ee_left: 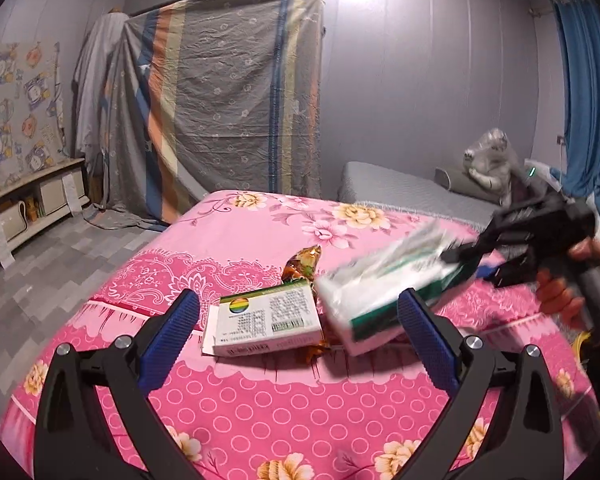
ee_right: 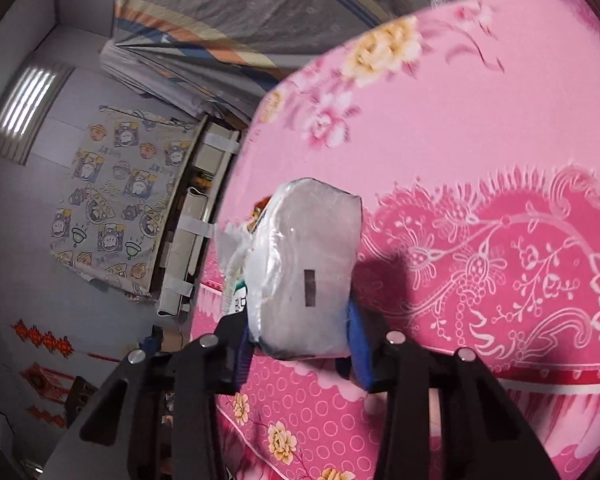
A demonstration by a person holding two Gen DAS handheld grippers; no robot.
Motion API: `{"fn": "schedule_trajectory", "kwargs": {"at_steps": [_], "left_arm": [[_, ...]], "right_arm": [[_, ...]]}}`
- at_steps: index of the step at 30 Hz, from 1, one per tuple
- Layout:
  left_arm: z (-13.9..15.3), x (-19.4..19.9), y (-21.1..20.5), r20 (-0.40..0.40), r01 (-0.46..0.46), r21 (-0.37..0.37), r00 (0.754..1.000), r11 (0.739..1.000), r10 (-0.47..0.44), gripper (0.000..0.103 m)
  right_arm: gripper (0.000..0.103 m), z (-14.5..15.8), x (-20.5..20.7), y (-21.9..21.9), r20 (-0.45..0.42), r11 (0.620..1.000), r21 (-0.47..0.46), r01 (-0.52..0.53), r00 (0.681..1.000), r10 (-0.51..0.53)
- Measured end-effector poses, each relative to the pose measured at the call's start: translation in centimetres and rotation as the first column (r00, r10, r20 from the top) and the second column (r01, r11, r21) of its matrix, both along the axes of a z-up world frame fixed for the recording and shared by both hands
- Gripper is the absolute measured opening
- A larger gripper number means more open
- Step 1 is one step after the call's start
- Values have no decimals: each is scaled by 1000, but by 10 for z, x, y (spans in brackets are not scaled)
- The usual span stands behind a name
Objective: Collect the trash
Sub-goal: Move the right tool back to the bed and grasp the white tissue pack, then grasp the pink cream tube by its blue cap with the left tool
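A white and green tissue pack [ee_left: 384,288] in clear plastic hangs tilted above the pink bed cover [ee_left: 260,400], blurred. My right gripper [ee_left: 460,260] is shut on its far end, a hand around the handle. In the right wrist view the tissue pack [ee_right: 306,268] sits between the blue pads [ee_right: 360,348] of my right gripper [ee_right: 300,344], which press on its sides. A white medicine box [ee_left: 266,322] lies flat on the cover with a brown and orange snack wrapper [ee_left: 302,264] behind and under it. My left gripper [ee_left: 300,320] stands open just before the box, touching nothing.
A grey mattress [ee_left: 400,192] with a pillow and a plush toy [ee_left: 490,164] lies beyond the bed. A draped striped sheet [ee_left: 220,100] and a low shelf [ee_left: 28,200] stand at the left by the grey floor. A blue curtain [ee_left: 588,100] hangs at the right.
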State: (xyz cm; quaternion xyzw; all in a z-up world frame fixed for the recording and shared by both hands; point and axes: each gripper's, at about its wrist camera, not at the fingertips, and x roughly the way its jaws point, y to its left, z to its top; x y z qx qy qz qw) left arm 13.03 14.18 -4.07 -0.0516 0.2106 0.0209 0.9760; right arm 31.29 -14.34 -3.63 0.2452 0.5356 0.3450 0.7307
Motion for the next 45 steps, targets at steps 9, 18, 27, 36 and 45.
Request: {"fn": "schedule_trajectory", "kwargs": {"at_steps": [9,18,27,36,45], "left_arm": [[-8,23,-49,-77,348,172,938,922,-339,95],[-17,64,-104,-188,765,151,644,626,-741,95],[-48,109,-125,-316,862,61,495,503,-809,80],[-69,132,-131,-400,874,24,453,485,-797,78],[-82,141,-136,-444,888,13,417,460,-793,43]], "right_arm": [[38,54,-27,-81,130,987,65,144,980,-152],[38,62,-78,-172,144,955,139,261,949,-280],[38,62,-109,-216,162,933,172,316,925,-343],[38,67,-114,-218,182,930,196,310,921,-345],[38,63,-114,-212,172,931,191,312,923,-345]]}}
